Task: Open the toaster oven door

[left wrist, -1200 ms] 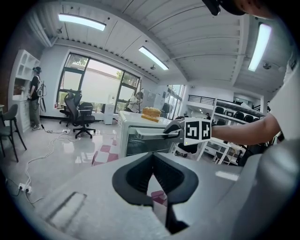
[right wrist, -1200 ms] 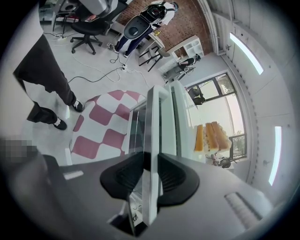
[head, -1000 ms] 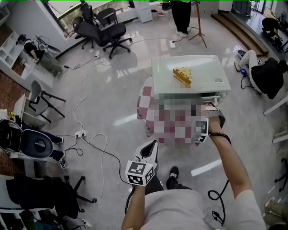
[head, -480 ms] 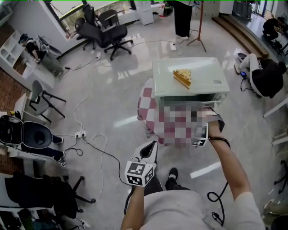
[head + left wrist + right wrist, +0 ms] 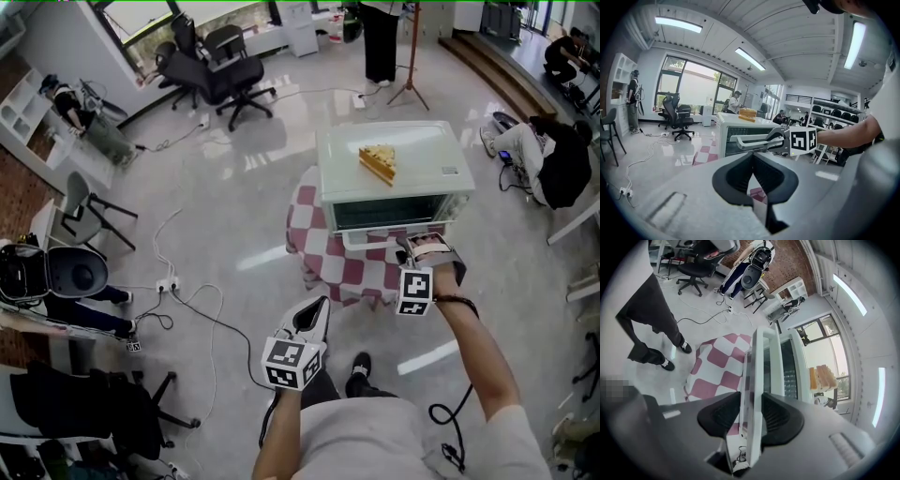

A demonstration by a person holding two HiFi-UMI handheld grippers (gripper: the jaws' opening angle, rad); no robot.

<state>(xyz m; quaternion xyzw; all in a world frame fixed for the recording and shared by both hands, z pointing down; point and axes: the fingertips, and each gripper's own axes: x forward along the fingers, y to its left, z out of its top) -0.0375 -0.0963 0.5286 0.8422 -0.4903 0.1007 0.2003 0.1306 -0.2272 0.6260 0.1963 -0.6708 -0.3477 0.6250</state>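
**Ana:** Head view first: where does the toaster oven [image 5: 431, 150] sit?

**Ben:** On a small table [image 5: 323, 253] draped in a red-and-white checked cloth. A yellow wedge-shaped block [image 5: 380, 161] lies on the oven's top. Its glass door [image 5: 389, 212] faces the person.

**Ana:** And the right claw?

**Ben:** The right claw [image 5: 751, 414] is at the door's white handle bar [image 5: 757, 366]. In the right gripper view the bar runs straight between the two black pads. The jaws are opening, and a thin gap shows between the bar and one pad, so it isn't clamped.

**Ana:** Is the door down?

**Ben:** No, it stands close to upright. I can't tell whether it's slightly ajar.

**Ana:** What about the left claw?

**Ben:** The left claw [image 5: 319, 305] sits low in the head view, well apart from the oven. In the left gripper view its pads meet at the tips with nothing between them. It points toward the oven's front.
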